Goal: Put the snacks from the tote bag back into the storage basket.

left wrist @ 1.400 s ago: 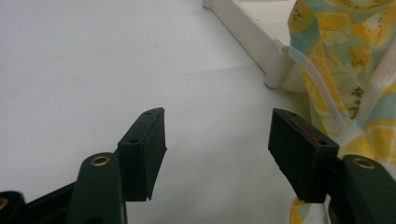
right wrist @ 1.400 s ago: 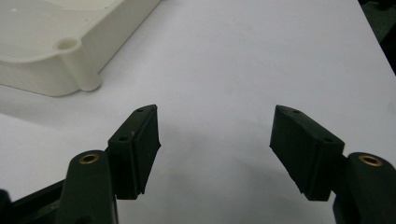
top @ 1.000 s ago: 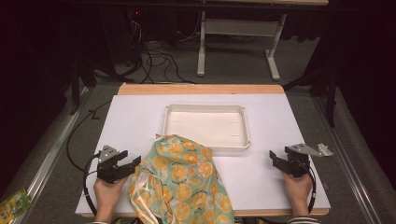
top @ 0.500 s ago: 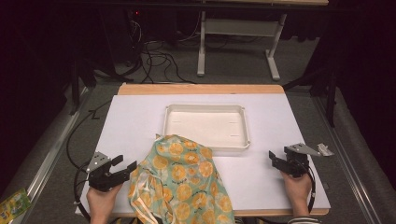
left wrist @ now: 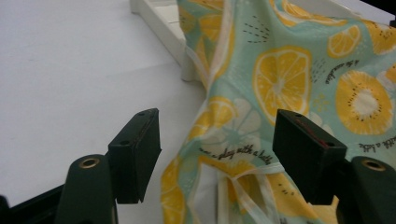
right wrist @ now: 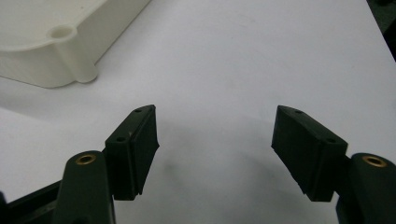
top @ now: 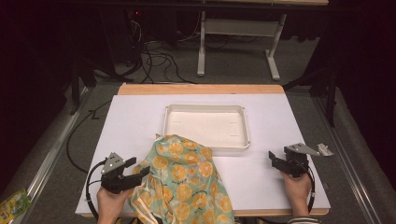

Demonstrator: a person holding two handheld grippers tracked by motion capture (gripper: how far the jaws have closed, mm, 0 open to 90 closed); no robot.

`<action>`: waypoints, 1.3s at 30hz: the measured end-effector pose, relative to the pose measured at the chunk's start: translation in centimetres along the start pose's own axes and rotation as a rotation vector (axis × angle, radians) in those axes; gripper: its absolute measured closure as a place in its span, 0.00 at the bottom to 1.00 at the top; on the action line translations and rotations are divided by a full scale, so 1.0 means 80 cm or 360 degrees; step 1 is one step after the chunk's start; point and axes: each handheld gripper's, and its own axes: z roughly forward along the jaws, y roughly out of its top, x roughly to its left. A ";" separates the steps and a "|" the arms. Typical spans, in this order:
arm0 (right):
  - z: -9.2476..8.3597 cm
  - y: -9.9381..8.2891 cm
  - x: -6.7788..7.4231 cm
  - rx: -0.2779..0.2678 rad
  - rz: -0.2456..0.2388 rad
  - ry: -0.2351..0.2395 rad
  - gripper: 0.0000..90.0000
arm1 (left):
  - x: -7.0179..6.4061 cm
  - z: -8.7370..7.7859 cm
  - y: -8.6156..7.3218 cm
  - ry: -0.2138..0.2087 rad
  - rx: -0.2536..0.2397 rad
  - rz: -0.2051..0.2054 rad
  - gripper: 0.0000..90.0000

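A mint-green cloth (top: pixel 187 179) printed with orange and lemon slices lies bunched on the white table (top: pixel 135 121). Its far edge drapes over the near-left corner of an empty white tray (top: pixel 205 125). My left gripper (top: pixel 138 168) sits at the cloth's left edge, jaws open. In the left gripper view the cloth (left wrist: pixel 289 79) and its pale hem lie between the spread jaws of this gripper (left wrist: pixel 217 135), and the pads do not press on it. My right gripper (top: pixel 273 161) rests near the table's right front, open over bare table (right wrist: pixel 215 140), with the tray's corner (right wrist: pixel 51 51) ahead to its left.
The tray stands mid-table, with open white surface to its left, right and behind. Cables trail from both grippers off the front edge. A green packet (top: pixel 14 204) lies on the floor at the lower left. A table frame (top: pixel 233 42) and wires stand beyond the far edge.
My left gripper drew back toward the front edge, then moved right up to the cloth's edge. The right gripper and the cloth have kept still.
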 end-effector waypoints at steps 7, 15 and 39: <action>0.000 0.000 0.001 -0.0003 -0.0003 0.0003 0.35 | -0.011 0.016 0.003 -0.0050 0.0031 0.0021 0.40; 0.000 0.000 0.002 0.0003 -0.0006 -0.0003 0.35 | -0.022 0.026 0.007 -0.0107 0.0078 0.0081 0.58; 0.000 0.000 0.003 0.0010 -0.0029 -0.0013 0.35 | -0.040 0.030 0.025 -0.0250 0.0094 0.0238 0.99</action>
